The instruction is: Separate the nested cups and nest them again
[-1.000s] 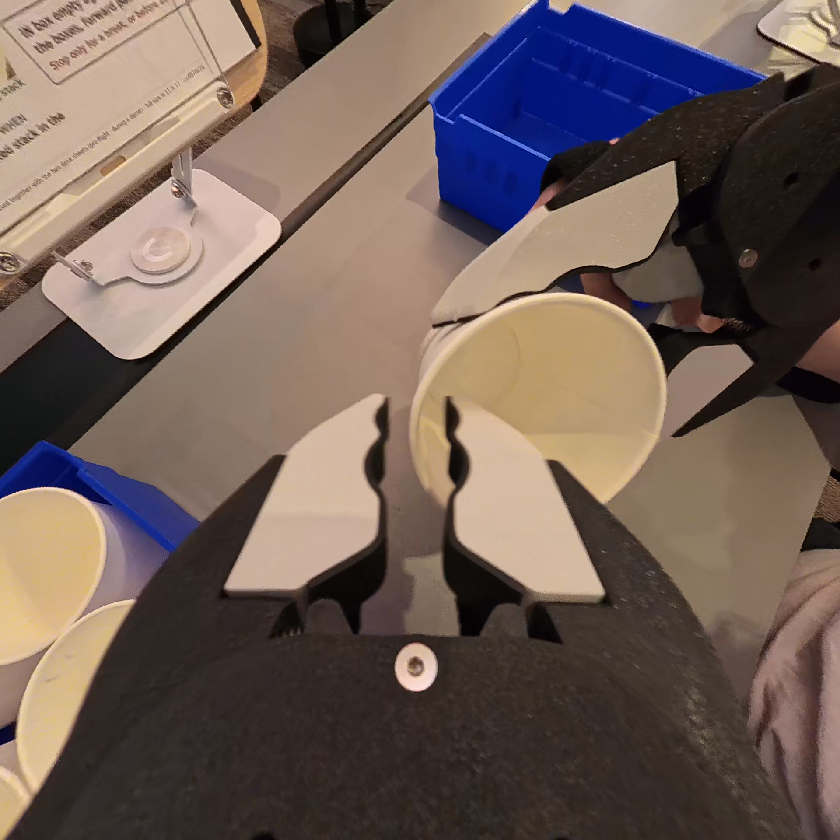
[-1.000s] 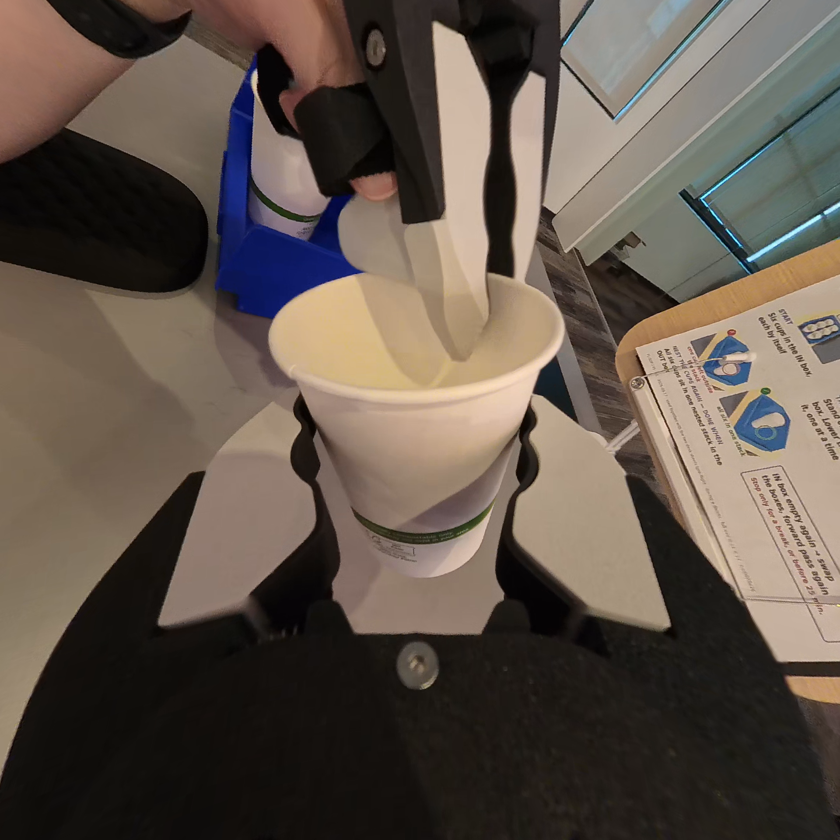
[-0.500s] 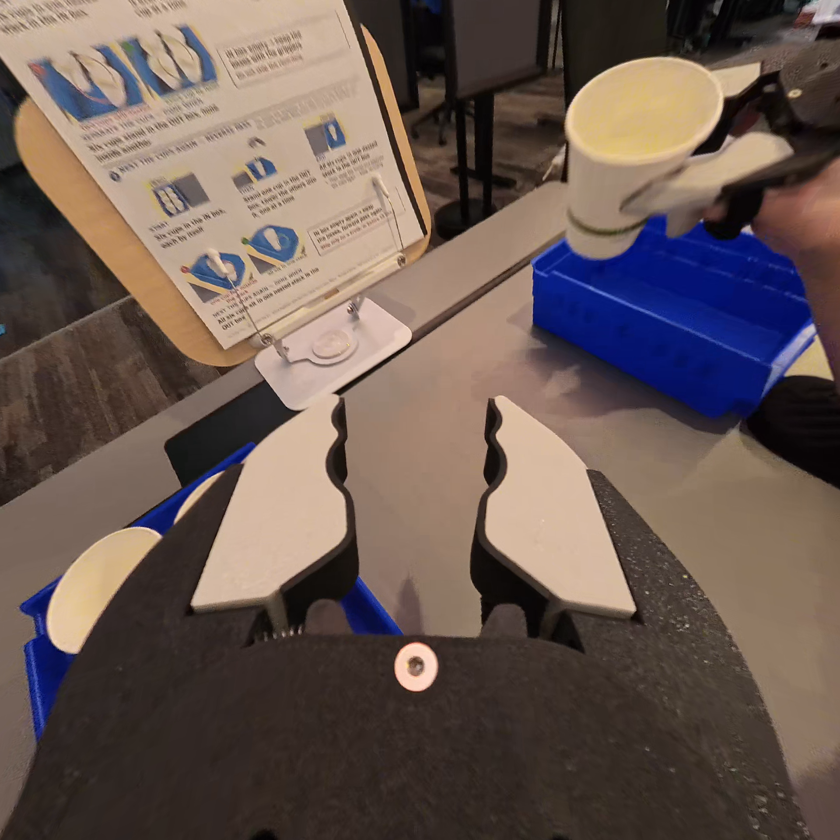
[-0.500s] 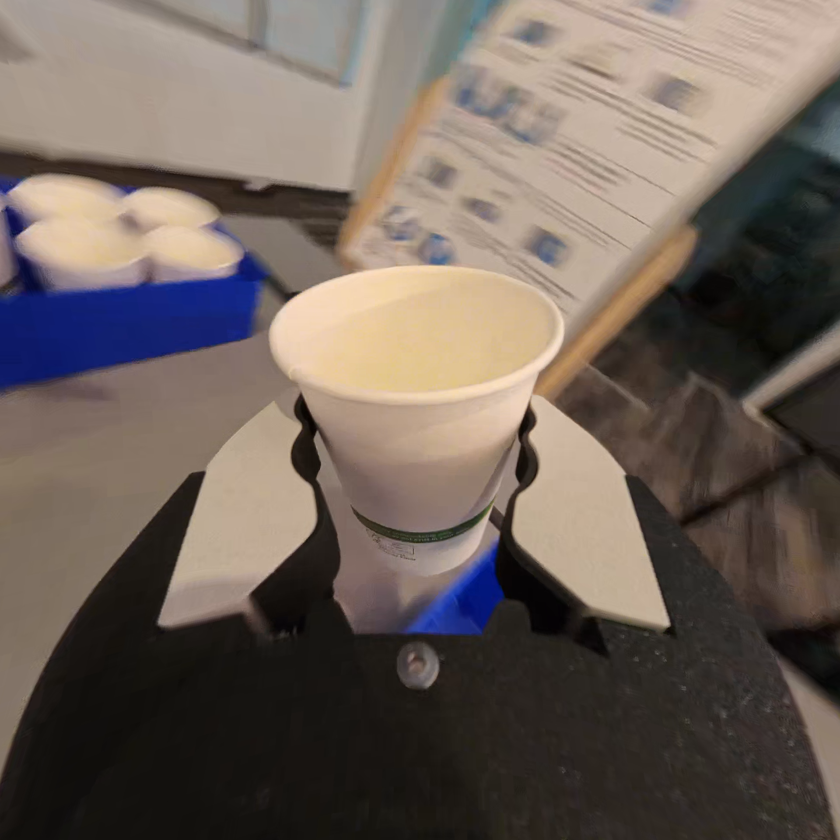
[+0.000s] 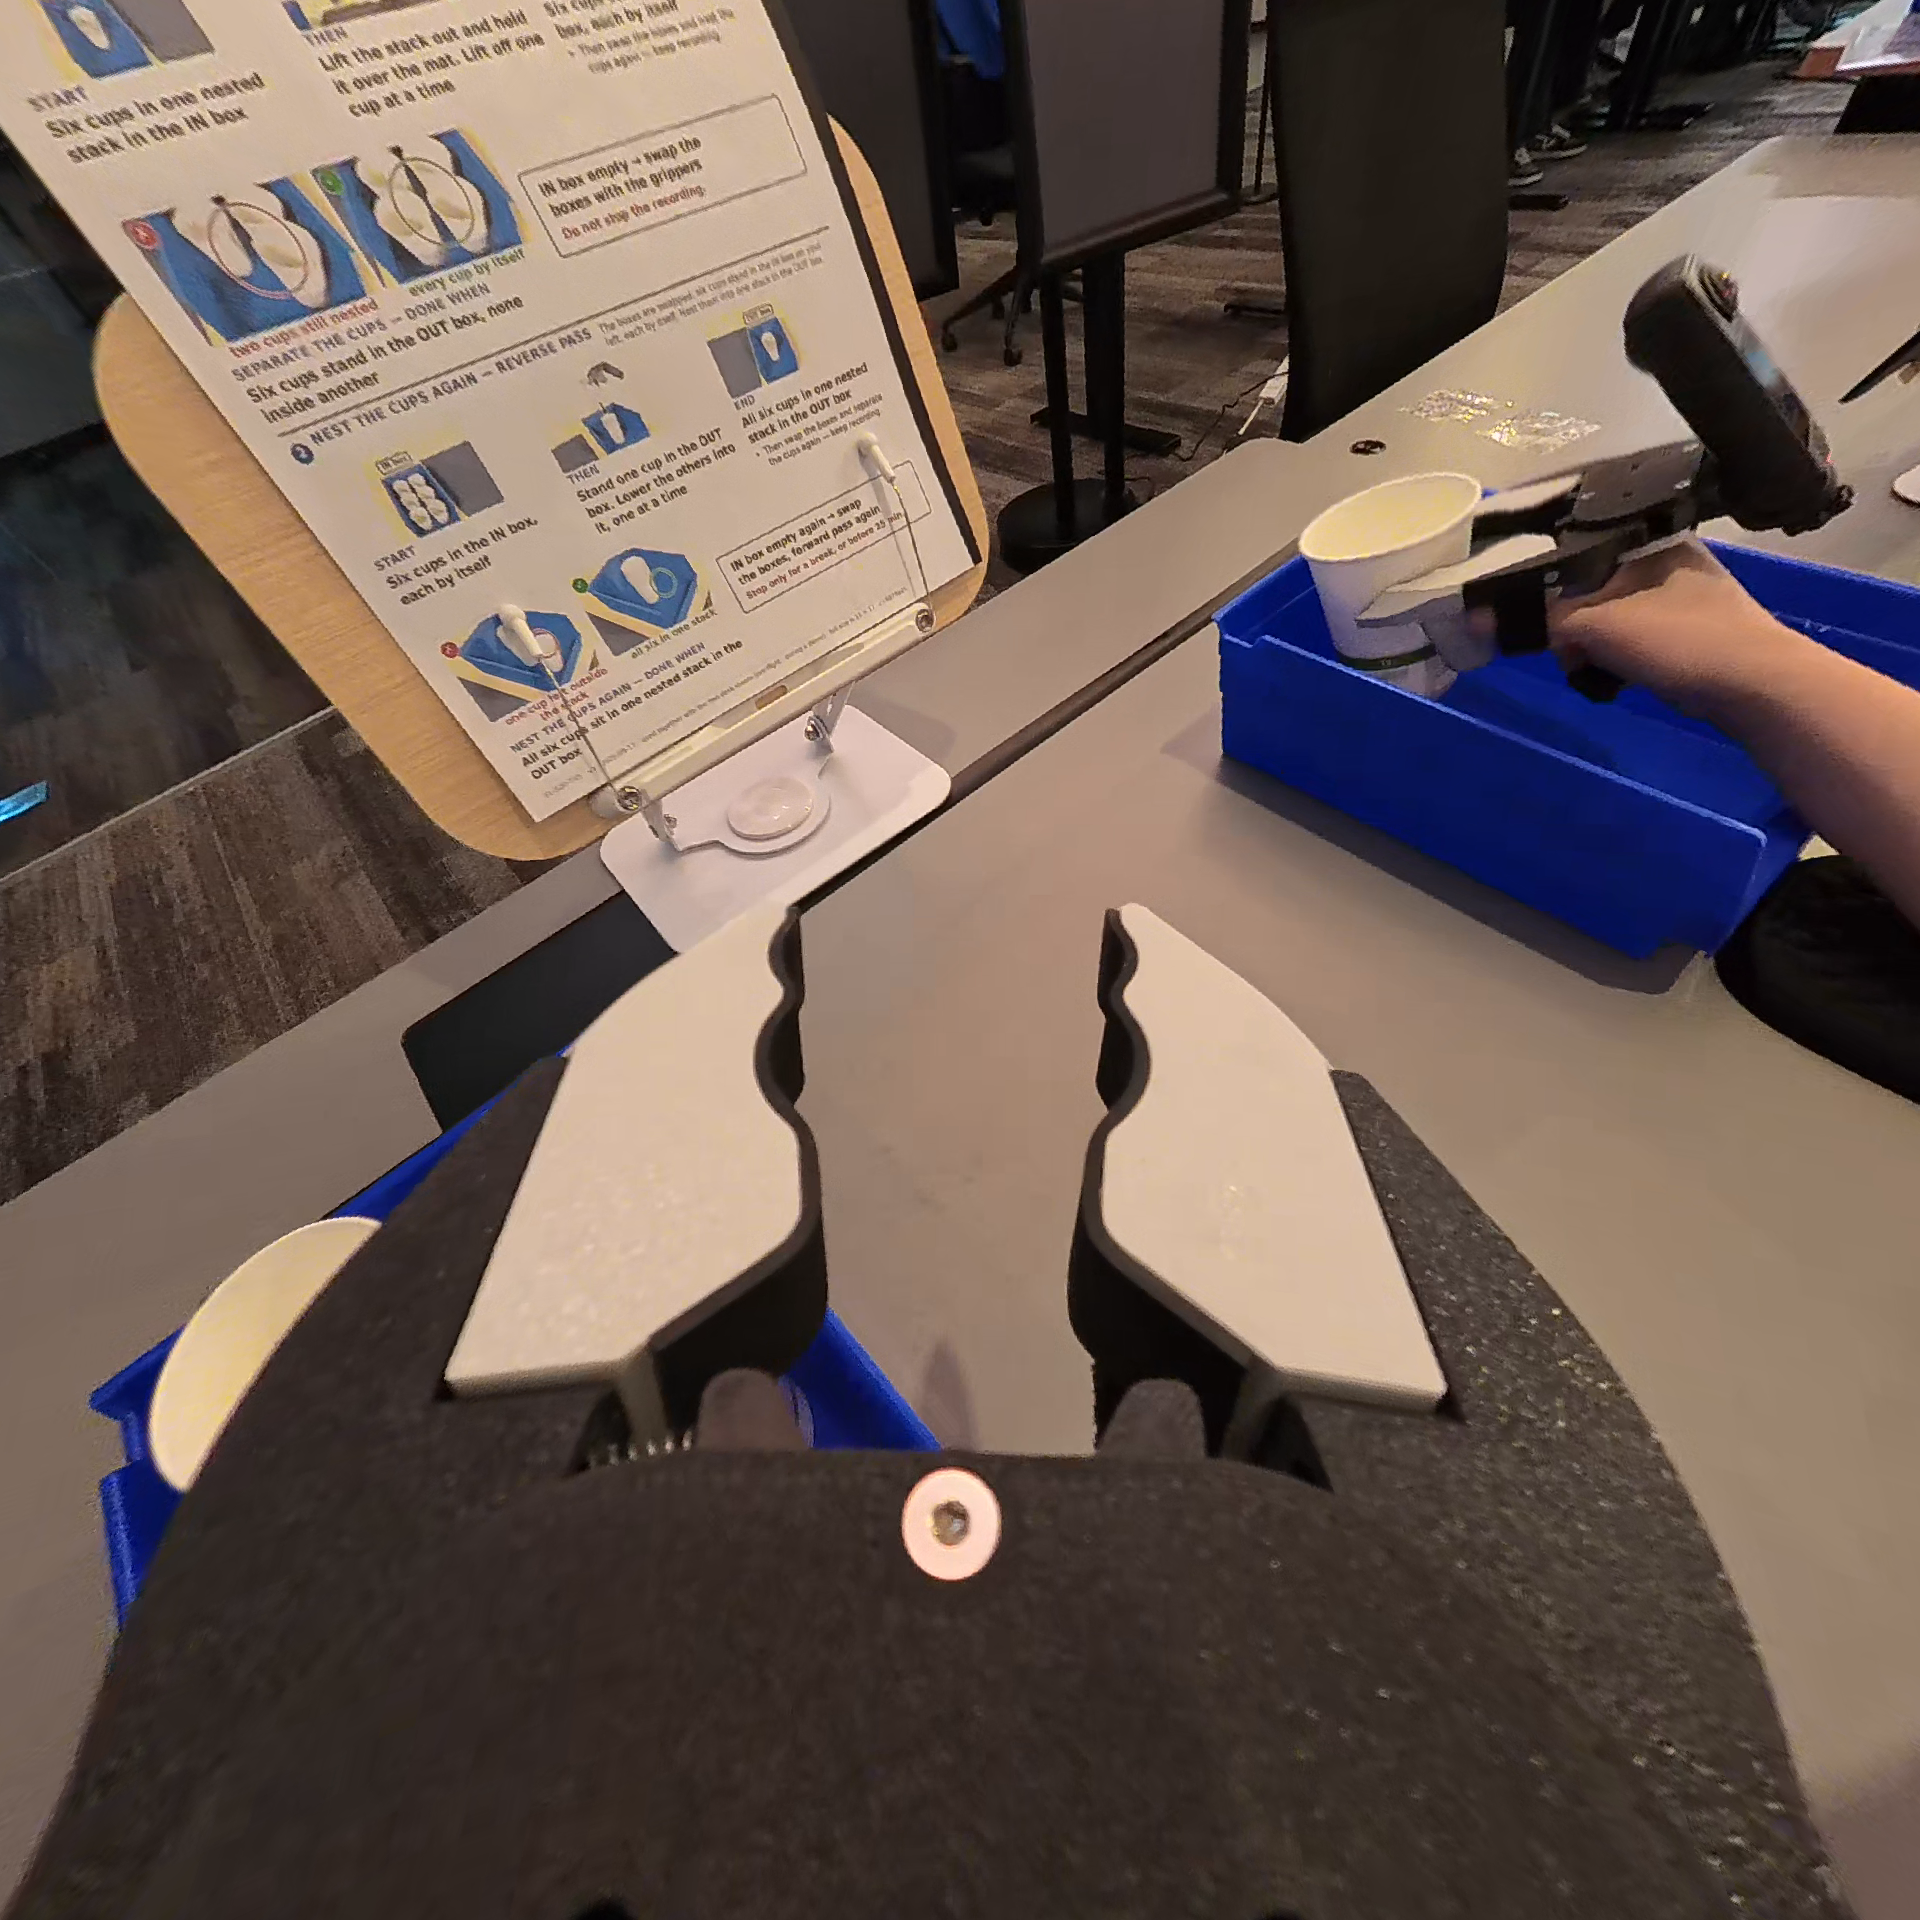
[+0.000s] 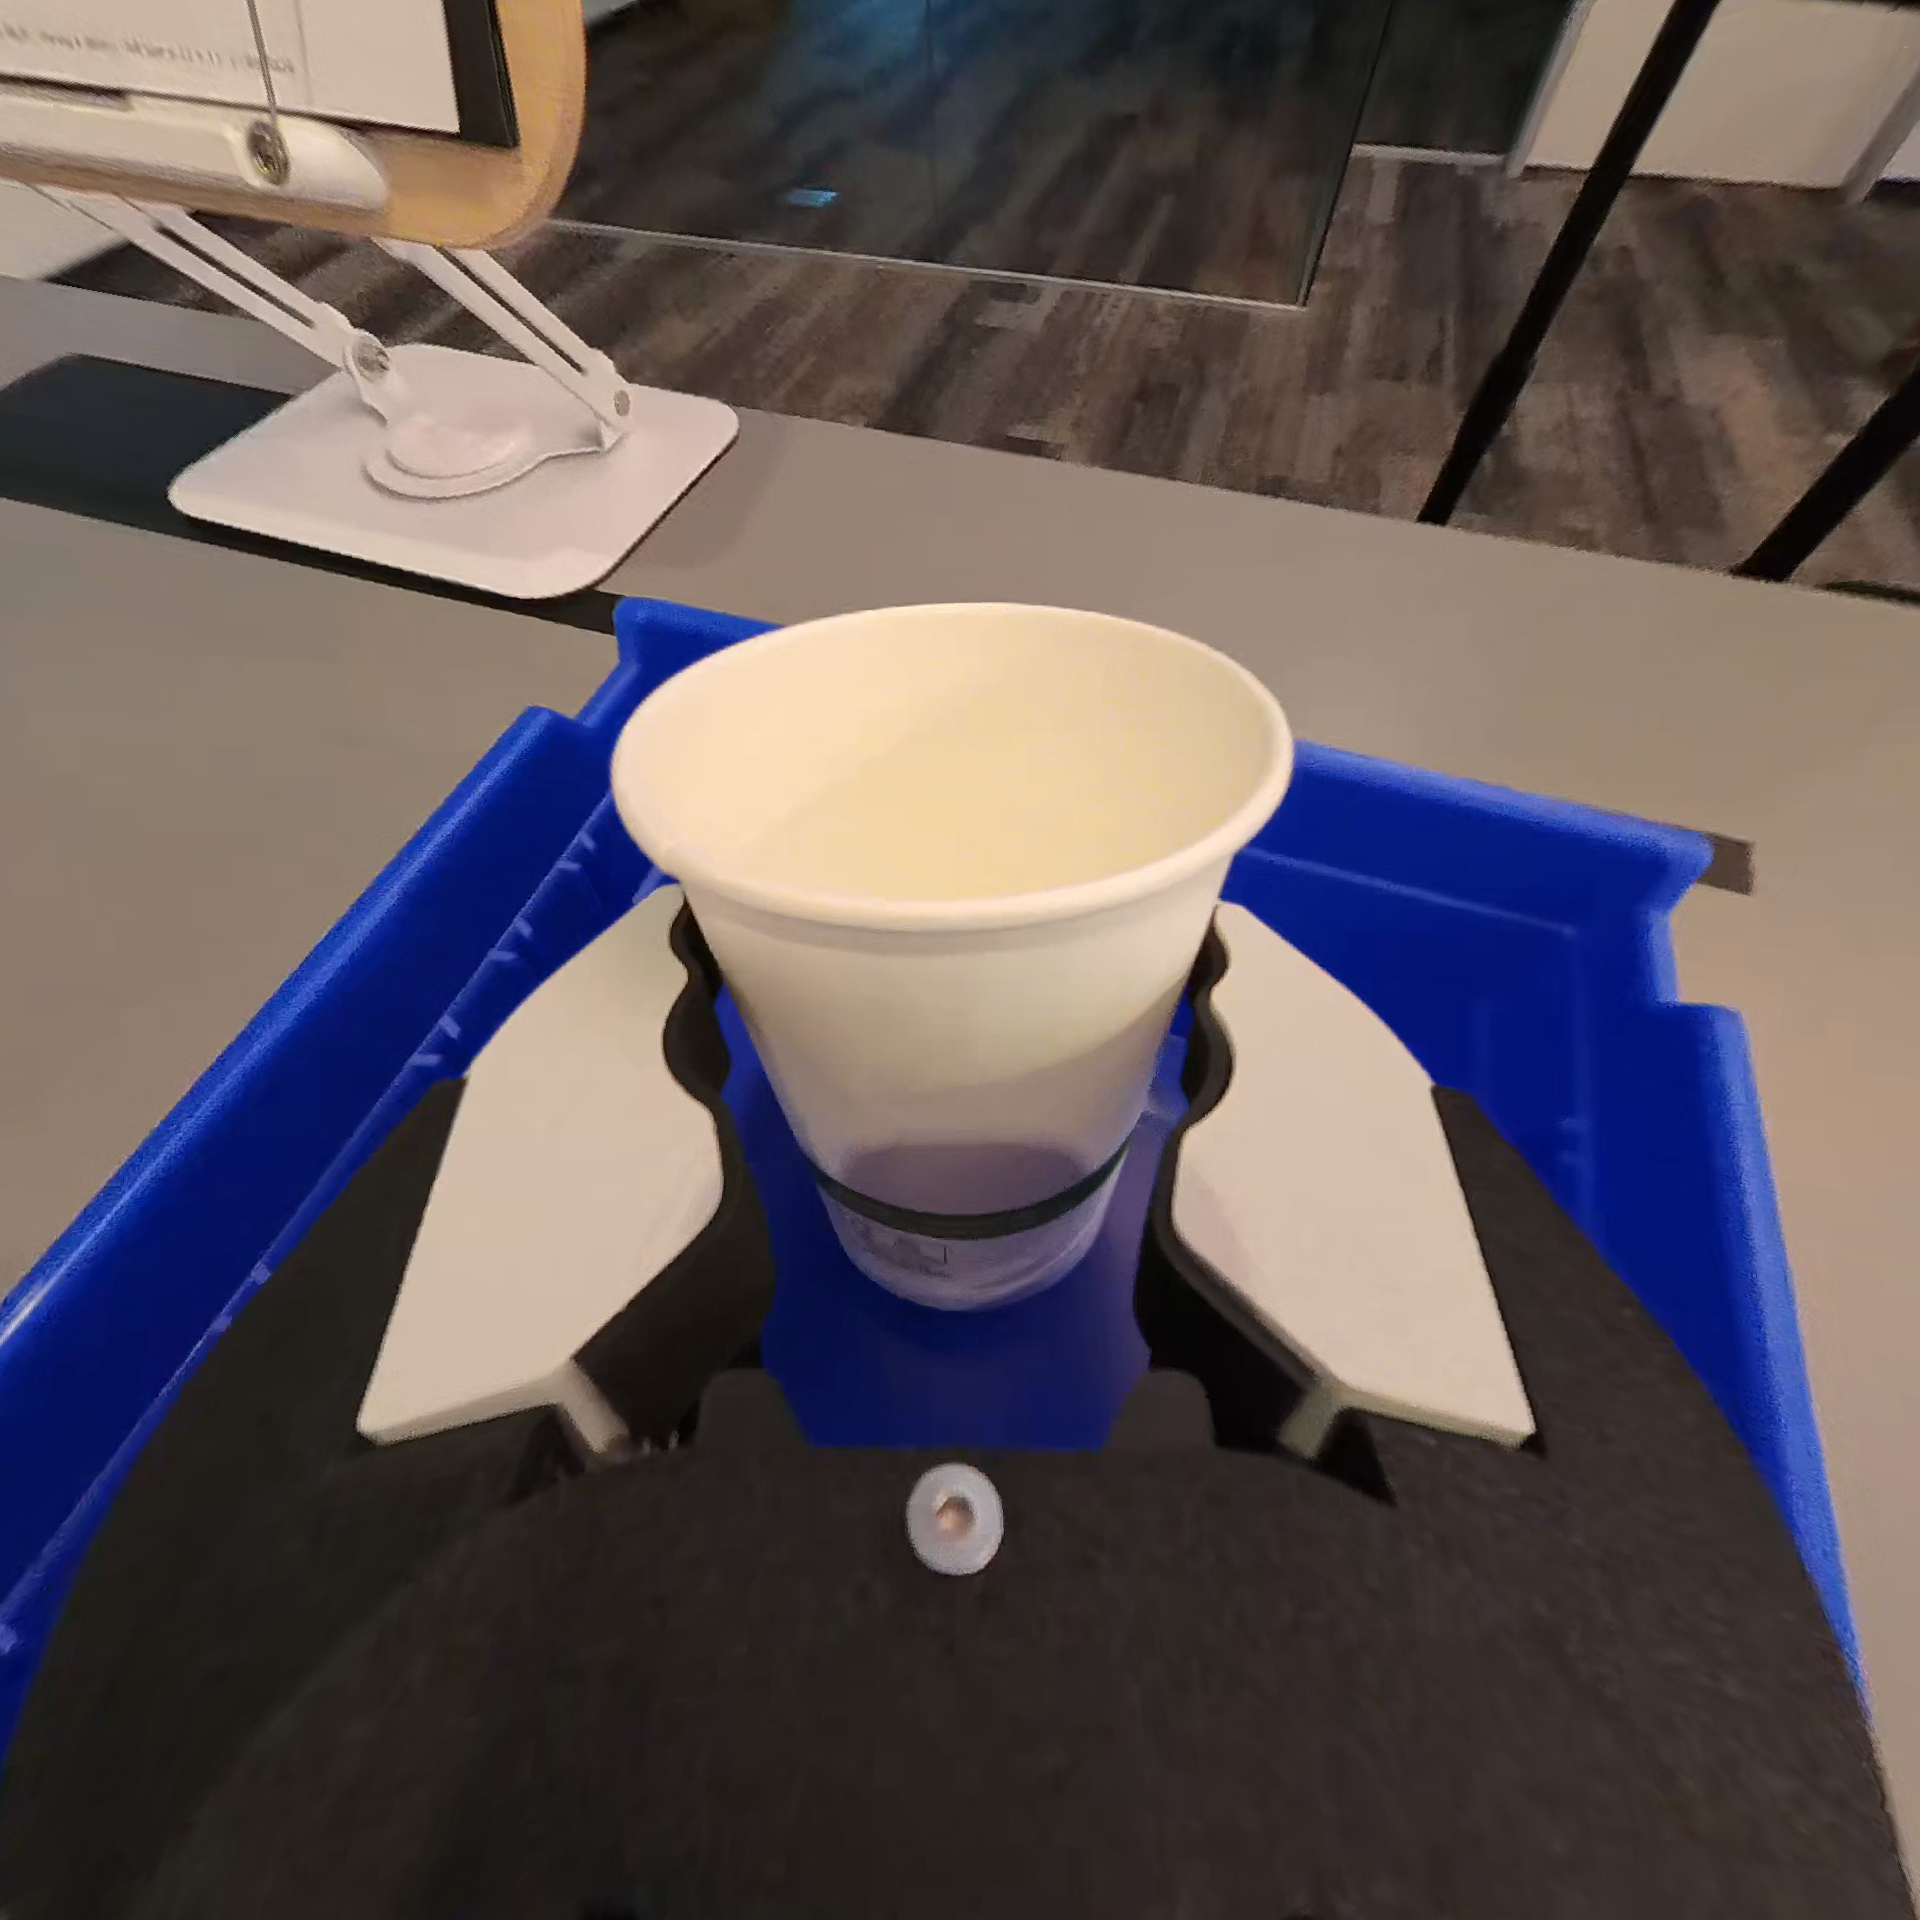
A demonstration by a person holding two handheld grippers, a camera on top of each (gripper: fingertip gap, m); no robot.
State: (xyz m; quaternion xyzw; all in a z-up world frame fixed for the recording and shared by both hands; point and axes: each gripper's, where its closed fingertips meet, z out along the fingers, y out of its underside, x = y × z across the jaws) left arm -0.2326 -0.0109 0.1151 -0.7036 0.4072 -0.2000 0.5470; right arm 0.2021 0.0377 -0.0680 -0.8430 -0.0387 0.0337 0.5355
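Right gripper [image 6: 951, 925] is clamped on one white paper cup [image 6: 951, 894], both fingers [image 6: 561, 1174] pressed against the cup wall below the rim, cup upright with a slight tilt, mouth open to the camera, dark band near its base. In the right wrist view the cup sits dead centre and hangs inside the blue bin [image 6: 1538, 997]; can't tell whether its base touches the bin floor. Bin walls run from 7 o'clock up to 11 and across to 3 o'clock around the cup. White stand base [image 6: 457, 488] sits on the grey table [image 6: 1403, 675] at 10 o'clock, well apart from the bin, with the wooden-backed instruction board [image 6: 520, 156] above it at 11. Left gripper [image 5: 951, 1023] is empty, fingers [image 5: 665, 1164] spread wide with only bare table between them. In the left wrist view, the right gripper [image 5: 1455, 566] and held cup [image 5: 1387, 561] show at 2 o'clock over the near-left corner of that bin [image 5: 1507, 790], a hand [image 5: 1662, 644] behind it. The instruction board [image 5: 499, 416] stands at 11 o'clock on its white base [image 5: 779, 821]. At 8 o'clock, partly hidden by the left gripper body, a second blue bin [image 5: 125, 1507] holds another white cup [image 5: 239, 1340]; only part of its rim and inside shows, so can't tell how many cups are in there.
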